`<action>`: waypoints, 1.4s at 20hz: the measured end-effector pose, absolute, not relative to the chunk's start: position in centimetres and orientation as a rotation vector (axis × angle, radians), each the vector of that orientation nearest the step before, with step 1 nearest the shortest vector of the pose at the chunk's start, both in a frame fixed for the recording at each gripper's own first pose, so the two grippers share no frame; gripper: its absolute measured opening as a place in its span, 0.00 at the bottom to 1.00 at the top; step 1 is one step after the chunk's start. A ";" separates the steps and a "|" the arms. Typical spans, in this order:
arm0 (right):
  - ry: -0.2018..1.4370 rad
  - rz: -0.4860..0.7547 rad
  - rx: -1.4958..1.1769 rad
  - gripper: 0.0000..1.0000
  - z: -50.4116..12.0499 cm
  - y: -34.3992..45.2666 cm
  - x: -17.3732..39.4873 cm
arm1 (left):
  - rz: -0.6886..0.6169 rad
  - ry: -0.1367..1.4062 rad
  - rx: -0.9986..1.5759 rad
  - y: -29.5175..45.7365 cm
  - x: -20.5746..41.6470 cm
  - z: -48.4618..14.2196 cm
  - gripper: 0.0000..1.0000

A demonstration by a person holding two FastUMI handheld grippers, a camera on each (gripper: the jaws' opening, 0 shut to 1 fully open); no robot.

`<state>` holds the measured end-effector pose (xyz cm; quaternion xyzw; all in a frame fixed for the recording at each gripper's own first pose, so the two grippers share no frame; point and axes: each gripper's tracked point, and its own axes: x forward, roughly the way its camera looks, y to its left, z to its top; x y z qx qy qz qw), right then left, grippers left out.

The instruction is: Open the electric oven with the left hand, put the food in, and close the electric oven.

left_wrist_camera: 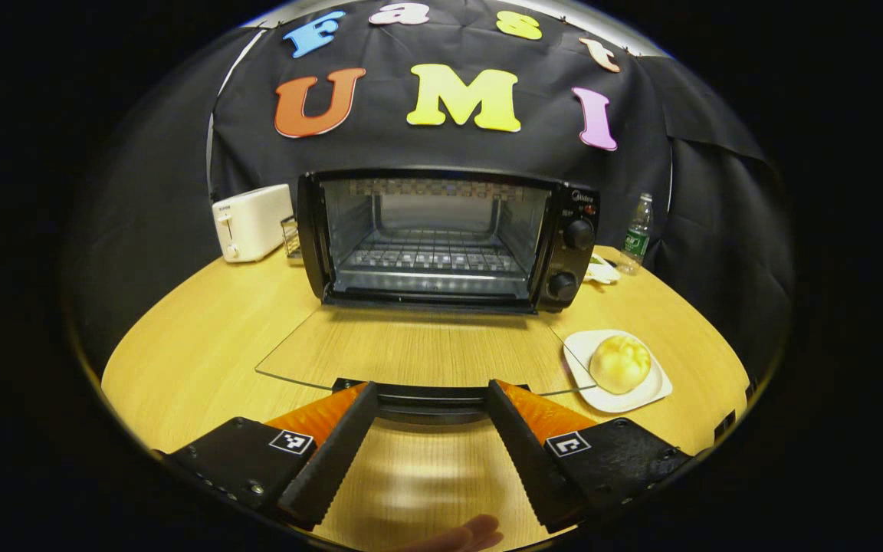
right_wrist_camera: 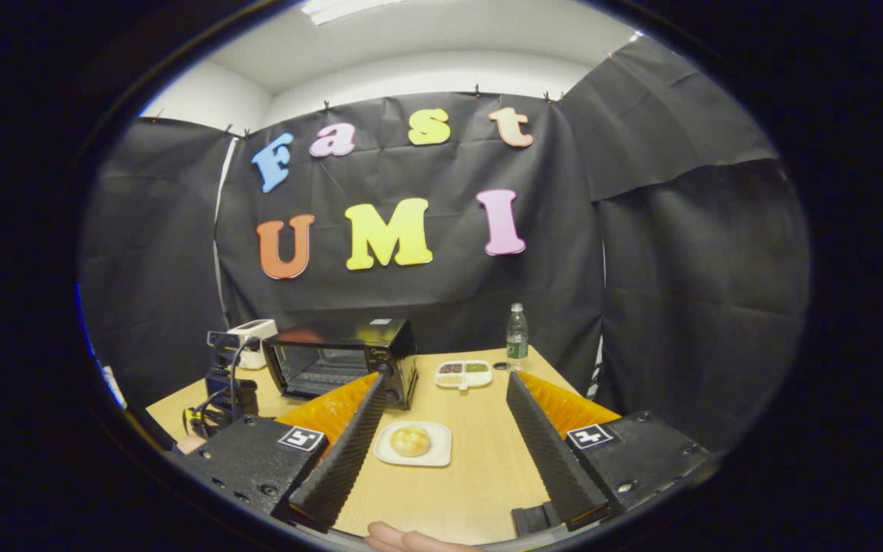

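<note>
The table (left_wrist_camera: 204, 345) has a pale wood-grain top, smooth with a soft sheen. The electric oven (left_wrist_camera: 441, 238) has a glossy black casing, bright metal inner walls and a metal wire rack (left_wrist_camera: 434, 257); its lowered glass door (left_wrist_camera: 411, 353) is clear and smooth. To its left, the toaster (left_wrist_camera: 251, 222) looks like smooth white plastic. On the right, the white plate (left_wrist_camera: 641, 395) looks glazed, and the bun (left_wrist_camera: 619, 363) on it has a shiny crust. The far water bottle (left_wrist_camera: 637, 234) is clear plastic.
</note>
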<state>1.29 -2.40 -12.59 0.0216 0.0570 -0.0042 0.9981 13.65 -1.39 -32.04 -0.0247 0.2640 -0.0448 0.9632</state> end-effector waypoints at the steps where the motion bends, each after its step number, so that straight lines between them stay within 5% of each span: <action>1: 0.114 -0.005 0.041 0.96 -12.8 -2.2 1.4 | -0.075 0.543 -0.051 -1.2 13.7 -32.6 0.94; 10: 0.124 -0.002 0.023 0.97 -14.0 -1.3 2.5 | -0.062 0.410 -0.044 0.6 11.8 -25.7 0.95; 21: 0.207 0.030 0.100 0.97 -19.5 2.3 7.2 | -0.056 0.052 -0.020 5.2 -0.2 -8.8 0.95; 28: 0.272 0.028 0.150 0.96 -23.4 3.8 12.1 | 0.034 -0.045 0.025 9.7 -6.5 -6.3 0.95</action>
